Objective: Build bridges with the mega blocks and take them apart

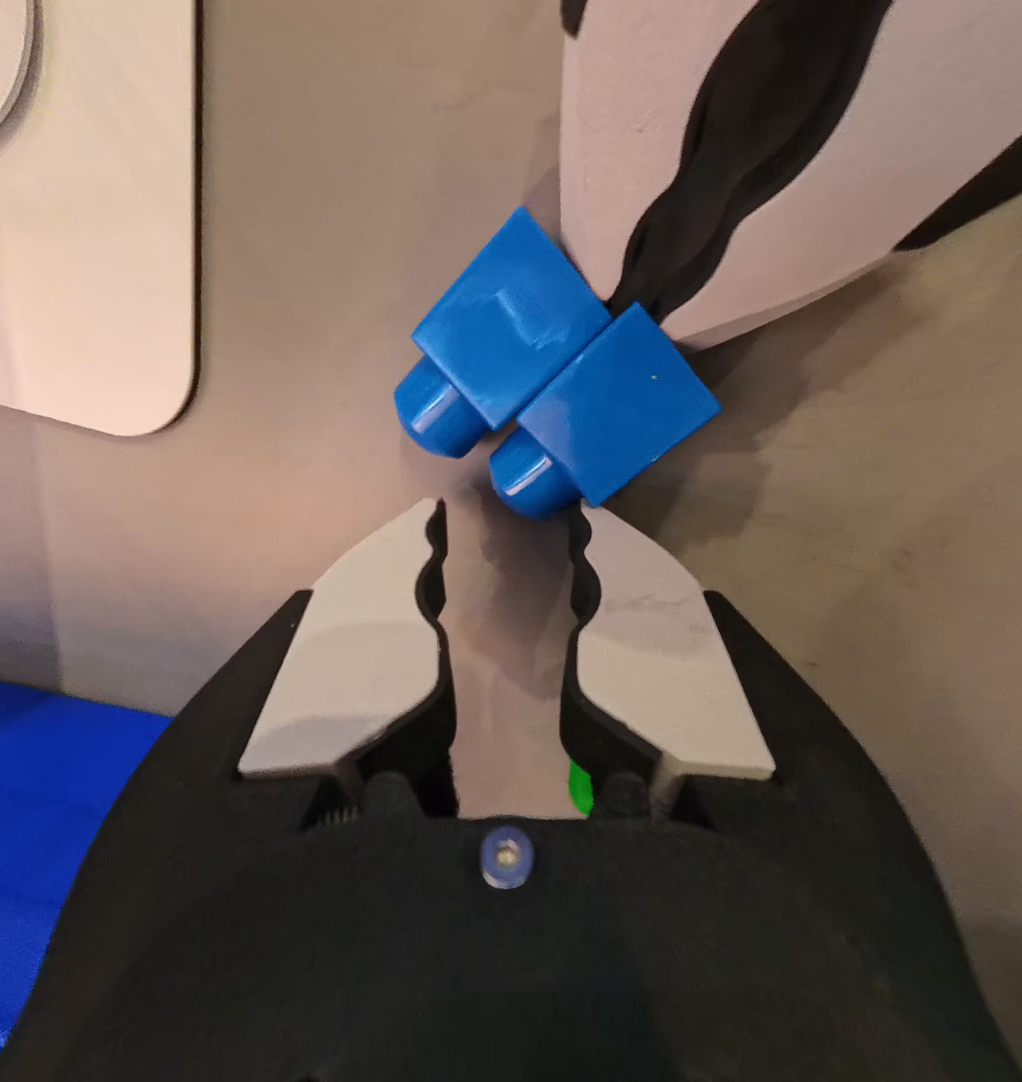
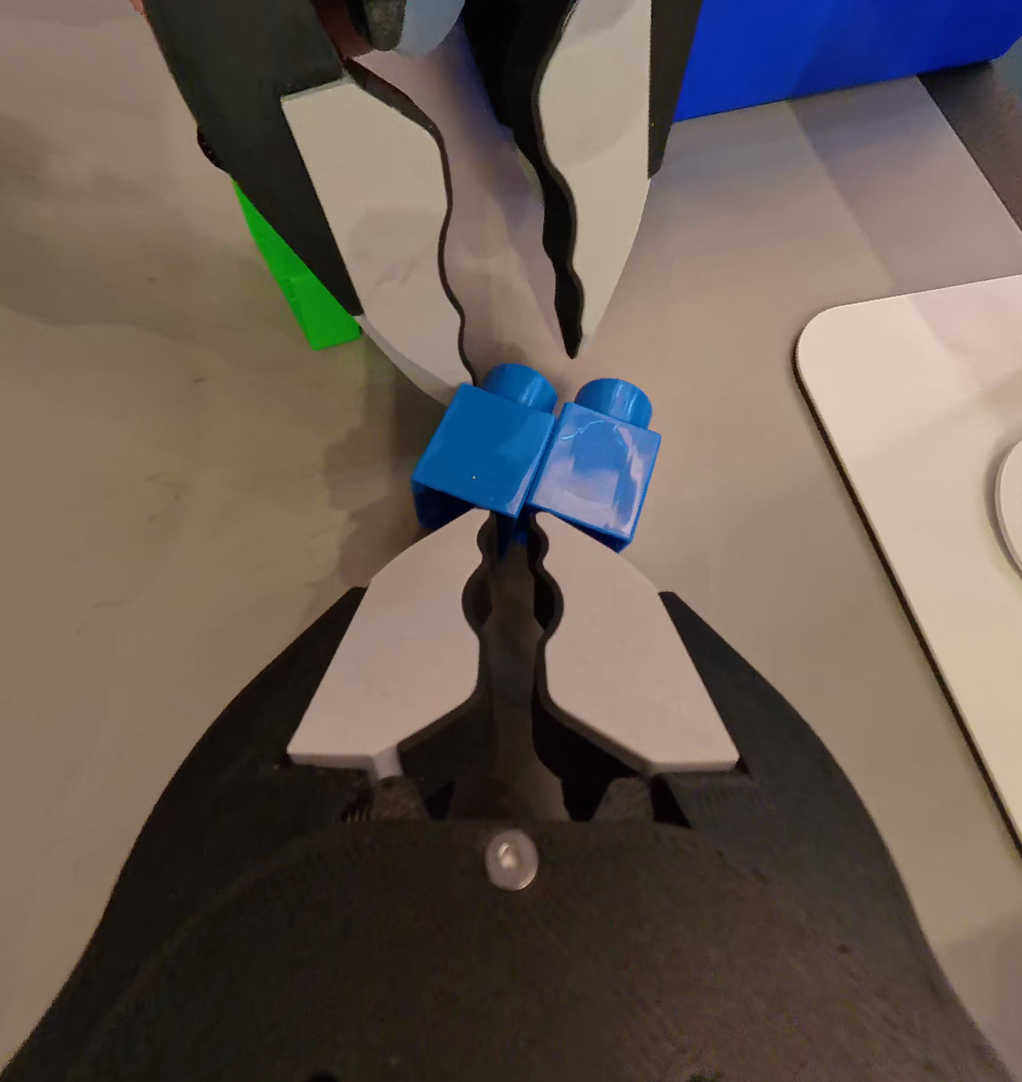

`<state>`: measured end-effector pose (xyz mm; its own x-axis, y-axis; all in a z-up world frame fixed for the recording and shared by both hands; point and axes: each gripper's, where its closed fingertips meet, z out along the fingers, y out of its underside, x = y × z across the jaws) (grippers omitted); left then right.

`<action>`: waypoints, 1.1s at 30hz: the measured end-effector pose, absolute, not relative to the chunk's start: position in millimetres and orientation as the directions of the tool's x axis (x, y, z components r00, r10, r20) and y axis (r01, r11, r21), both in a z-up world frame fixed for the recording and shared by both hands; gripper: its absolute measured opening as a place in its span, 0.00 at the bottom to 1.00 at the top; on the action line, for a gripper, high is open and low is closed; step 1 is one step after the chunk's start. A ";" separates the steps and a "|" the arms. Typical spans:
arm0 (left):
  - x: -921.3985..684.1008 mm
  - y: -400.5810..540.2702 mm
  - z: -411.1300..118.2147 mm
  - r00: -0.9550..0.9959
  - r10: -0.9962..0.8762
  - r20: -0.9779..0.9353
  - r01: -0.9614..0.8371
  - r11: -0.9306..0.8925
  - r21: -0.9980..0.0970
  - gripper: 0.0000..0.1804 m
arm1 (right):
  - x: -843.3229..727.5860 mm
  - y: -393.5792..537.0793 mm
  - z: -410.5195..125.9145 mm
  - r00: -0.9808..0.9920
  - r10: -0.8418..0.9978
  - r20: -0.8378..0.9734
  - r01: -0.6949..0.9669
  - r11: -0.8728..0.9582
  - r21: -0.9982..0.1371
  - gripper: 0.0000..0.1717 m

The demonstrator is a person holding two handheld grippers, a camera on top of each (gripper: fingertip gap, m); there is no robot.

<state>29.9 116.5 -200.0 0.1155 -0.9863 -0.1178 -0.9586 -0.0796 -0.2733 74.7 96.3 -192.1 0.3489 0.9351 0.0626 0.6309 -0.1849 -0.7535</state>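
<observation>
The two blue blocks (image 2: 535, 462) sit side by side, touching, right at the tips of the right gripper (image 2: 511, 527). Its fingers are nearly together, pinching the inner walls where the two blocks meet; the open undersides of the blocks face this gripper and the studs point away from it.

The left gripper (image 1: 511, 509) comes in from the opposite side, facing the studs. Its fingers stand apart with nothing between them. The nearer stud lies just beyond its right fingertip (image 1: 584, 518), about touching it; the other stud sits a little farther ahead, between the two finger lines. In the right wrist view, one left fingertip meets the corner of one block.

A green block (image 2: 315, 304) lies on the table (image 2: 145, 468) behind the left gripper's fingers, well off to the side of the right gripper's fingers.
</observation>
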 end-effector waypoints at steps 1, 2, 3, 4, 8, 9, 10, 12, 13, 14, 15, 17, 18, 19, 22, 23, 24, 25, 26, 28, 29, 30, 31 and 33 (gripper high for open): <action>29.9 116.4 -200.5 0.113 -0.987 -0.113 -0.959 -0.079 -0.271 0.21 | 74.5 98.1 -192.2 0.347 0.936 0.064 0.632 -0.183 -0.753 0.05; 29.9 116.7 -200.7 0.113 -0.987 -0.112 -0.959 -0.080 -0.270 0.21 | 74.4 99.7 -192.2 0.342 0.937 0.071 0.634 -0.174 -0.754 0.05; 30.3 116.4 -200.9 0.113 -0.988 -0.107 -0.959 -0.080 -0.273 0.21 | 74.7 101.9 -191.8 0.340 0.937 0.080 0.635 -0.166 -0.755 0.04; 30.0 114.8 -202.3 0.105 -0.990 -0.098 -0.961 -0.076 -0.267 0.22 | 74.5 102.6 -191.7 0.333 0.939 0.081 0.635 -0.160 -0.756 0.04; 27.1 112.2 -203.8 0.102 -0.991 -0.085 -0.962 -0.077 -0.262 0.25 | 72.8 100.6 -188.7 0.297 0.951 0.084 0.625 -0.128 -0.770 0.02; 26.8 112.5 -202.0 0.109 -0.991 -0.081 -0.959 -0.083 -0.272 0.25 | 73.2 100.3 -188.1 0.293 0.951 0.095 0.626 -0.115 -0.772 0.02; 25.8 113.8 -200.2 0.115 -0.990 -0.085 -0.956 -0.087 -0.280 0.26 | 73.4 99.3 -187.9 0.287 0.953 0.097 0.626 -0.109 -0.772 0.02; 25.3 112.3 -197.6 0.116 -0.991 -0.064 -0.951 -0.092 -0.296 0.27 | 73.9 97.1 -186.3 0.265 0.958 0.105 0.622 -0.086 -0.778 0.02; 25.4 112.6 -195.8 0.119 -0.991 -0.059 -0.947 -0.095 -0.307 0.27 | 75.1 97.3 -185.5 0.264 0.958 0.109 0.619 -0.081 -0.781 0.02; 25.5 110.0 -193.7 0.114 -0.993 -0.038 -0.943 -0.096 -0.319 0.27 | 75.9 96.1 -184.6 0.255 0.961 0.104 0.614 -0.078 -0.785 0.02; 26.4 108.3 -189.7 0.112 -0.993 -0.023 -0.935 -0.098 -0.342 0.27 | 76.4 94.9 -182.7 0.246 0.964 0.103 0.606 -0.070 -0.793 0.02; 24.5 108.2 -179.9 0.114 -0.993 -0.026 -0.923 -0.096 -0.374 0.27 | 77.9 94.5 -178.3 0.241 0.965 0.105 0.589 -0.059 -0.806 0.02; 22.4 108.1 -174.6 0.120 -0.992 -0.026 -0.915 -0.101 -0.390 0.27 | 78.6 94.5 -175.7 0.242 0.965 0.105 0.578 -0.057 -0.814 0.01; 21.4 108.3 -168.3 0.134 -0.991 -0.023 -0.901 -0.112 -0.418 0.27 | 79.0 94.2 -171.9 0.239 0.965 0.109 0.562 -0.046 -0.826 0.02; 28.1 99.8 -145.9 0.171 -0.981 0.092 -0.799 -0.192 -0.569 0.29 | 80.9 94.2 -154.3 0.238 0.959 0.154 0.506 0.013 -0.863 0.02; 32.7 95.2 -137.6 0.175 -0.972 0.157 -0.745 -0.235 -0.625 0.29 | 80.7 92.2 -146.7 0.227 0.957 0.180 0.483 0.050 -0.874 0.02; 37.1 90.2 -130.1 0.168 -0.960 0.224 -0.691 -0.277 -0.668 0.31 | 80.7 90.8 -140.9 0.222 0.952 0.209 0.472 0.082 -0.878 0.02; 40.1 87.0 -124.3 0.166 -0.946 0.278 -0.643 -0.317 -0.697 0.32 | 80.7 89.5 -135.8 0.217 0.945 0.245 0.467 0.120 -0.876 0.02; 42.7 84.5 -119.7 0.161 -0.932 0.324 -0.598 -0.353 -0.720 0.32 | 79.9 85.9 -130.6 0.200 0.938 0.284 0.457 0.167 -0.873 0.02; 48.3 78.6 -114.7 0.142 -0.892 0.429 -0.520 -0.436 -0.735 0.34 | 78.8 81.1 -121.8 0.185 0.917 0.352 0.452 0.239 -0.860 0.02; 51.1 76.2 -115.1 0.135 -0.872 0.471 -0.493 -0.471 -0.731 0.35 | 78.1 78.8 -118.0 0.178 0.905 0.386 0.452 0.273 -0.849 0.02; 54.3 72.7 -114.9 0.119 -0.853 0.508 -0.470 -0.499 -0.728 0.36 | 77.2 75.8 -115.3 0.165 0.893 0.419 0.455 0.308 -0.836 0.02; 57.9 67.6 -111.6 0.087 -0.833 0.547 -0.441 -0.524 -0.728 0.36 | 76.2 73.4 -114.0 0.152 0.880 0.450 0.462 0.339 -0.819 0.02; 64.1 61.9 -103.2 0.034 -0.785 0.618 -0.375 -0.583 -0.720 0.35 | 74.4 69.9 -113.1 0.131 0.857 0.499 0.479 0.387 -0.788 0.02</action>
<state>64.1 61.9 -103.2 0.0343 -0.7855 0.6180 -0.3754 -0.5832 -0.7204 74.4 69.9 -113.1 0.1305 0.8566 0.4993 0.4787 0.3865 -0.7883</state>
